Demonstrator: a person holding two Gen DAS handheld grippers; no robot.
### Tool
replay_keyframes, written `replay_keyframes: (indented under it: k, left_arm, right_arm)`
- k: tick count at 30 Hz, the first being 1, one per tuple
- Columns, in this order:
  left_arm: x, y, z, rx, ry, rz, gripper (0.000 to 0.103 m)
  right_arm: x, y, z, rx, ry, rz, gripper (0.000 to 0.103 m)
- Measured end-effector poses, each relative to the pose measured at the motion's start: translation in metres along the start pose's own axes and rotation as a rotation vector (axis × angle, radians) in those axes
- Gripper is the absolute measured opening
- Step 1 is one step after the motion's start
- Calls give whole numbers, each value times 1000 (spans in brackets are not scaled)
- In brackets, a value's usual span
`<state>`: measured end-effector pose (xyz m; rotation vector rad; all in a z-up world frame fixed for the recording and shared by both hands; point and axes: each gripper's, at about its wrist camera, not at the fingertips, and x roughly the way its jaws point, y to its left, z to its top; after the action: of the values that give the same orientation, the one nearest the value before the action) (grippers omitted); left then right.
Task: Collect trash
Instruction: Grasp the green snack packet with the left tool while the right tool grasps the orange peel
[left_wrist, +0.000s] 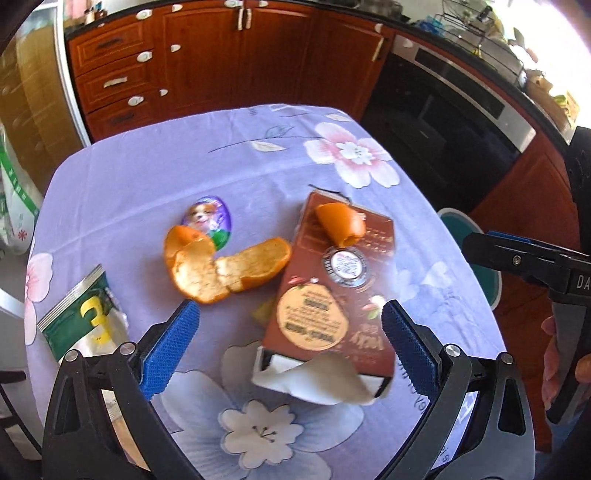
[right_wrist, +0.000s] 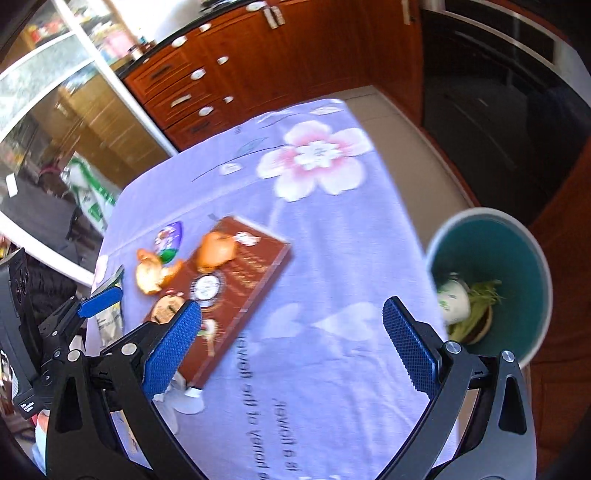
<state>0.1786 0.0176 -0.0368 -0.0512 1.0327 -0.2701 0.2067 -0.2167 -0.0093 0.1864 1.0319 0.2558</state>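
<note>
The orange peel (left_wrist: 229, 273) lies on the bench (left_wrist: 147, 184) just left of the brown tissue box (left_wrist: 332, 280), with a smaller peel piece (left_wrist: 340, 223) on the box's far end, a purple foil lid (left_wrist: 210, 219) touching the peel's far side and a green wrapper (left_wrist: 77, 314) further left. The left claw (left_wrist: 291, 350) hangs spread wide and empty over the box's near end. Only the right wrist view shows inside the teal bin (right_wrist: 517, 251) off the bench's right edge, holding a white cup (right_wrist: 454, 299) and greens, with the right claw (right_wrist: 291, 347) also wide open, gripping nothing.
</note>
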Motion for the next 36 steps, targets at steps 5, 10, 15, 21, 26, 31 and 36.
replay_keyframes:
  k: [5, 10, 15, 21, 26, 31, 36]
  left_arm:
    - [-7, 49, -13, -55, -8, 25, 99]
    - [-14, 94, -25, -101, -19, 60, 99]
    - [-17, 134, -37, -183, -30, 77, 99]
    - [-13, 161, -48, -219, -27, 100, 99]
    - [-8, 179, -55, -244, -20, 96, 99]
    - [-5, 187, -58, -251, -29, 92, 99]
    - [-2, 185, -57, -235, -33, 104, 99]
  right_arm:
    - [20, 53, 4, -78, 24, 32, 95]
    - [44, 103, 8, -168, 53, 45, 95]
    - [76, 147, 9, -257, 96, 60, 95]
    - [114, 184, 7, -336, 125, 40, 95]
    - [134, 198, 1, -385, 132, 1, 95]
    - [152, 204, -1, -412, 139, -55, 95]
    - [167, 208, -7, -447, 155, -122, 92]
